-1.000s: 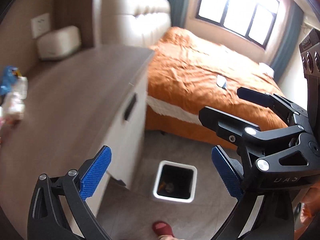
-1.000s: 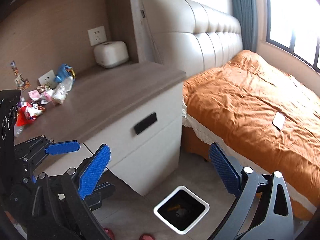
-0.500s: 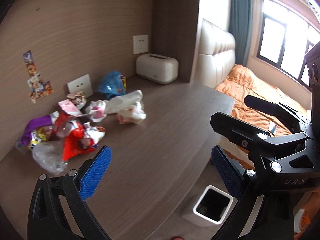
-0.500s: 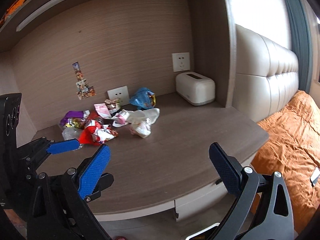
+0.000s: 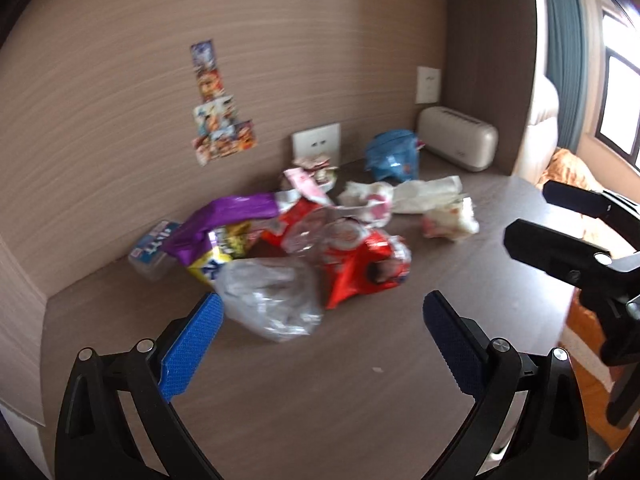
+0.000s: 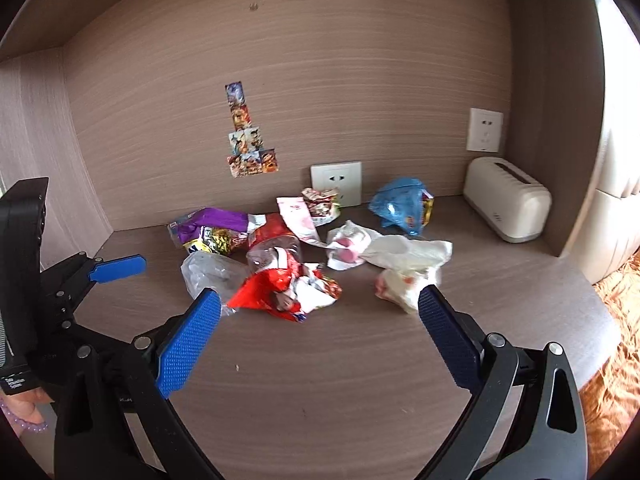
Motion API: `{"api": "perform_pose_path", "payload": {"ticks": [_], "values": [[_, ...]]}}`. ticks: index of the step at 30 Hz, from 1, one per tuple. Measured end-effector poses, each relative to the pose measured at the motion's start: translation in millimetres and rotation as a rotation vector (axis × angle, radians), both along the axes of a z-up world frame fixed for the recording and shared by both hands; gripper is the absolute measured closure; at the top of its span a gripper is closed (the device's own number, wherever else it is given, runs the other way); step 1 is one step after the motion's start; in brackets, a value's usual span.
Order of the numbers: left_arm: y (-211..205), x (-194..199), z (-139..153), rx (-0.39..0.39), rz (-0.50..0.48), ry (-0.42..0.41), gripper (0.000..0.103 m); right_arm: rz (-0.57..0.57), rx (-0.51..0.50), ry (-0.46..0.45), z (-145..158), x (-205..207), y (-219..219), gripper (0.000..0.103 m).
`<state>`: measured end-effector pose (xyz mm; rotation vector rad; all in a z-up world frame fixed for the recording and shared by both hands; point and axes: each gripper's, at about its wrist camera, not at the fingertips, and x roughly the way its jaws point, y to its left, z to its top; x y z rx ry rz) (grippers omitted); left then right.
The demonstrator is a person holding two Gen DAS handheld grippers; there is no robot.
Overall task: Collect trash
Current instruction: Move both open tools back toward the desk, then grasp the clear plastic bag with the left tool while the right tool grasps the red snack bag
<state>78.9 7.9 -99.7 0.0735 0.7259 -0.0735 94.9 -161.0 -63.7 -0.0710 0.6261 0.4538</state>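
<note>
Fingers on both grippers, left and right, are hanging wide open, empty. We're facing the trash pile on the desk; risk: clear bag slipping, dragging neighbouring wrappers off.

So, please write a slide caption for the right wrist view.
Open right gripper faces crumpled wrappers on the desk.

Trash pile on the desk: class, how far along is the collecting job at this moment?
Done: nothing visibly; the pile still covers the desk, from the purple wrapper to the blue bag. In hand: nothing; the left claw and right claw are both open and empty, pointed at the clear plastic bag and red wrapper. Left: every piece.
</note>
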Motion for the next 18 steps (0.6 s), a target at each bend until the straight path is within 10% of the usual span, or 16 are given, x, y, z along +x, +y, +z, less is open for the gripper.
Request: {"api": "perform_pose_path", "payload": {"ticks": [11,18], "values": [[59.8,57.6,-43.4,-0.113,-0.047,0.127,0.006,-0.040,-0.061,0.166,-58.3,77.5,60.3,0.005],[55.5,76.1,-63.4,-0.134,-0.146,0.200,0.049,-0.034,-0.080,0.233,-82.4,95.0,70.9,0.016]]}}
